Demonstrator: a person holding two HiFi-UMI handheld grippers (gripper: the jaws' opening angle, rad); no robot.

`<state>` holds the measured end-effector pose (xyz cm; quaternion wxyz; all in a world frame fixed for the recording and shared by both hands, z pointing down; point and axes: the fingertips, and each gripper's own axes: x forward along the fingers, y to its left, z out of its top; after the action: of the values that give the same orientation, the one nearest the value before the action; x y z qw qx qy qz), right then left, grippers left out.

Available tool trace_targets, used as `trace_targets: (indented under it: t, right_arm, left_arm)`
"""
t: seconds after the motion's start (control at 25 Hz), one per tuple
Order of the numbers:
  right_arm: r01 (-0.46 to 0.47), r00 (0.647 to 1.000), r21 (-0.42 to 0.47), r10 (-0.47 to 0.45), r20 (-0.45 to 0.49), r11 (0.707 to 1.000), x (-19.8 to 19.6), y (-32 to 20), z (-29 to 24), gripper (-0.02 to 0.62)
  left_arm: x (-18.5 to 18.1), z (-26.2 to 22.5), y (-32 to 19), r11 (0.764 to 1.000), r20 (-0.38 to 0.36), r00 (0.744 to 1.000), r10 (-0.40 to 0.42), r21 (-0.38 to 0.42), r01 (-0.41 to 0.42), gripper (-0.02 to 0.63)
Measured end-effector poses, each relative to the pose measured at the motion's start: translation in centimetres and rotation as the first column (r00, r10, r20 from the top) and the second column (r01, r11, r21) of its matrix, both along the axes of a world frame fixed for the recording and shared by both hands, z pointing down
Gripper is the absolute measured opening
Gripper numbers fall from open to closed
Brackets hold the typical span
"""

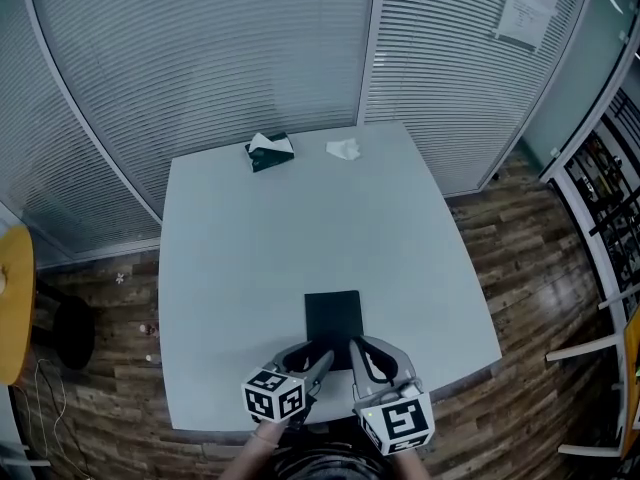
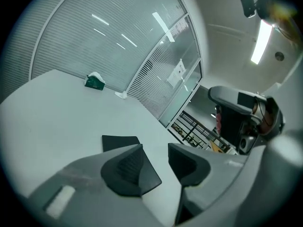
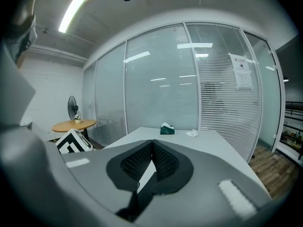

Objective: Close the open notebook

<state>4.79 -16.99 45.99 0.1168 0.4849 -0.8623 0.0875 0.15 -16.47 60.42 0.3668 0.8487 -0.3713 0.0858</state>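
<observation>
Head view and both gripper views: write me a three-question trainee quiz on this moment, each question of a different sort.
1. True or false: the black notebook lies open on the table.
2. Pick one. The left tongs are: A) apart with nothing between them; B) shut on the notebook; C) shut with nothing between them.
3. Fill the gap: near the table's far edge, to the right of the green tissue box in the head view, lies a crumpled white ____.

Key: 1 false, it lies closed; 2 A; 3 tissue.
</observation>
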Motion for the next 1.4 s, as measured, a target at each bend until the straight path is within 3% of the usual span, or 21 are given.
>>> trace_targets:
  t: [0.4,0.72,1.0,1.24,1.4]
  right_arm:
    - [0.033,0.999,-0.002,-0.033,0.013,0.999,-0.1,0.0,0.3,0.002]
    - [0.064,0.997,-0.005,-0.064,0.035,0.998,-0.4,-0.7,0.4,0.002]
    - [0.109,0.993,-0.005,-0.108,0.043,0.994,-1.1,-0.4,0.4,0.002]
    - [0.153,0.986,0.031,-0.155,0.057,0.988,-2.1,-0.2,-0.7,0.002]
    - [0.174,0.983,0.071,-0.178,0.045,0.982,-2.8,-0.1,-1.9,0.002]
  left_arm:
    - [-0.6,-0.9,0.0,0.998,0.041,0.998,-0.046,0.045,0.044,0.013]
    - [-0.8,-4.2,-0.9,0.987,0.063,0.994,-0.084,0.144,0.075,0.005]
    - [-1.4,-9.0,-0.9,0.936,0.178,0.973,-0.15,0.341,0.082,0.005]
    - [-1.9,-12.1,-0.4,0.902,0.178,0.962,-0.206,0.416,0.116,0.005]
    - [-2.1,-15.2,0.0,0.861,0.157,0.956,-0.248,0.489,0.143,0.005]
